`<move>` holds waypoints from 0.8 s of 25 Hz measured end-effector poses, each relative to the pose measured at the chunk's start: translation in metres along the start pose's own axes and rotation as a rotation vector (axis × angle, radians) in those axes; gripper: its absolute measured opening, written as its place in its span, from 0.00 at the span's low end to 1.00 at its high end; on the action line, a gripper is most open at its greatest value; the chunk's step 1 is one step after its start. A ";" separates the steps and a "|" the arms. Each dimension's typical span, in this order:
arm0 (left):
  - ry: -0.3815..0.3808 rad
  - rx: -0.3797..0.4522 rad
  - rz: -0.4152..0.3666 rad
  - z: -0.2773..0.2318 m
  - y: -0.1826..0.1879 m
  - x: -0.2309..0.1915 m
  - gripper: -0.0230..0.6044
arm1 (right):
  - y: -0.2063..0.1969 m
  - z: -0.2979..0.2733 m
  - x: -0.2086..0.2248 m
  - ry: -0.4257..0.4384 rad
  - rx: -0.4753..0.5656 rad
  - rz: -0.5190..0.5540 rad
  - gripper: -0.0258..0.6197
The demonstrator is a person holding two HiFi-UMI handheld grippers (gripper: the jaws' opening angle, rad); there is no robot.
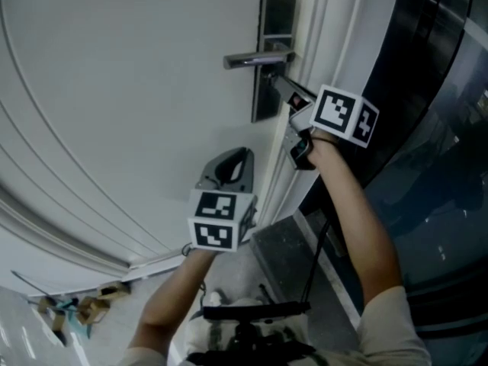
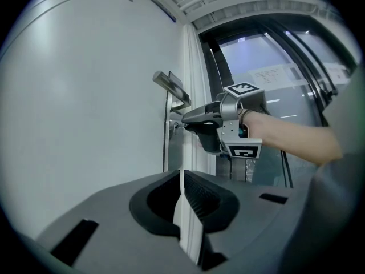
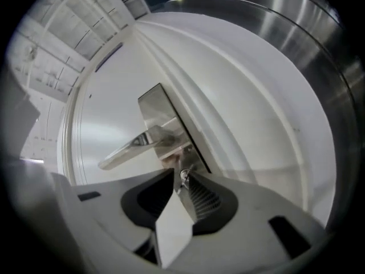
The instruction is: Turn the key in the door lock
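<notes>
**A:** White door (image 1: 114, 90) fills the left, with dark glazing (image 1: 446, 128) at far right. There are scraps (image 1: 76, 307) on the floor lower left, too small to identify.

**B:** Left side?

**A:** Left gripper (image 1: 238, 155) is held level, short of the door and below the lever handle (image 1: 255, 58). The forearm comes up from the bottom edge. Jaws together, nothing between them.

**B:** Key?

**A:** Key (image 3: 183, 177) is in the lock plate (image 1: 267, 101), just under the lever handle. In the head view it's hidden behind the right gripper (image 1: 280, 81).

**B:** Clamped?

**A:** Right arm is stretched out, gripper level and rolled sideways. Jaws apart with the key head between the tips. The pads don't look pressed on it.
</notes>
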State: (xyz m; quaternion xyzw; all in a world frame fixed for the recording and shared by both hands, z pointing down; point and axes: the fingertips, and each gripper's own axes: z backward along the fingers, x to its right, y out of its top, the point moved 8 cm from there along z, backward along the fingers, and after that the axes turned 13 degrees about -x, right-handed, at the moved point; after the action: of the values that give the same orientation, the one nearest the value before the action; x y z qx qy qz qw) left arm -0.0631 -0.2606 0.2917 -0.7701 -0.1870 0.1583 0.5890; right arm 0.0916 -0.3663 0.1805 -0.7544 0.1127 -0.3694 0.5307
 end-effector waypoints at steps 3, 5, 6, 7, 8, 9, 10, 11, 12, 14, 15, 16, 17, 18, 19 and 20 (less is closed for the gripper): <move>0.000 0.001 -0.002 0.000 0.000 0.001 0.06 | 0.001 0.004 -0.008 -0.068 -0.014 0.155 0.21; 0.000 0.000 -0.003 0.000 0.000 0.001 0.06 | 0.000 0.005 -0.013 -0.137 -0.026 0.290 0.24; -0.001 -0.001 -0.003 0.000 0.000 0.001 0.06 | -0.001 0.006 -0.015 -0.170 -0.033 0.358 0.24; -0.002 -0.001 -0.003 0.000 -0.001 0.001 0.06 | -0.003 0.006 -0.017 -0.202 -0.041 0.426 0.24; -0.003 -0.001 -0.002 0.000 -0.001 0.001 0.06 | -0.004 0.005 -0.019 -0.231 -0.050 0.495 0.24; -0.003 -0.001 -0.002 0.000 -0.001 0.002 0.06 | -0.005 0.005 -0.022 -0.258 -0.059 0.566 0.25; -0.004 -0.001 -0.001 0.000 -0.001 0.002 0.06 | -0.007 0.004 -0.025 -0.284 -0.068 0.640 0.26; -0.004 -0.001 -0.001 0.000 -0.001 0.002 0.06 | -0.009 0.003 -0.028 -0.312 -0.077 0.713 0.26; -0.003 -0.001 -0.001 0.000 -0.001 0.002 0.06 | -0.011 0.002 -0.030 -0.339 -0.086 0.786 0.26; -0.001 -0.001 -0.001 0.000 -0.001 0.002 0.06 | -0.015 0.000 -0.035 -0.388 -0.099 0.923 0.28; 0.000 -0.001 0.000 0.000 -0.001 0.001 0.06 | -0.018 -0.001 -0.038 -0.411 -0.104 0.989 0.29; 0.000 0.000 0.002 0.000 -0.001 0.001 0.06 | -0.020 -0.002 -0.041 -0.436 -0.109 1.055 0.30; 0.000 0.000 0.003 0.000 -0.001 0.001 0.06 | -0.022 -0.003 -0.043 -0.463 -0.115 1.125 0.30; 0.001 0.000 0.003 0.000 -0.001 0.000 0.06 | -0.025 -0.005 -0.043 -0.494 -0.123 1.198 0.30; 0.002 0.000 0.003 0.000 -0.001 0.000 0.06 | -0.028 -0.007 -0.043 -0.530 -0.136 1.276 0.30; 0.002 0.000 0.003 0.001 -0.001 0.000 0.06 | -0.032 -0.009 -0.042 -0.571 -0.152 1.357 0.30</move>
State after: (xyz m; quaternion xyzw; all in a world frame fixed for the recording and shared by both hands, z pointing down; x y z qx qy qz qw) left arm -0.0639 -0.2601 0.2925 -0.7704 -0.1852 0.1584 0.5892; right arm 0.0488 -0.3361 0.1917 -0.6204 0.4369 0.2594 0.5975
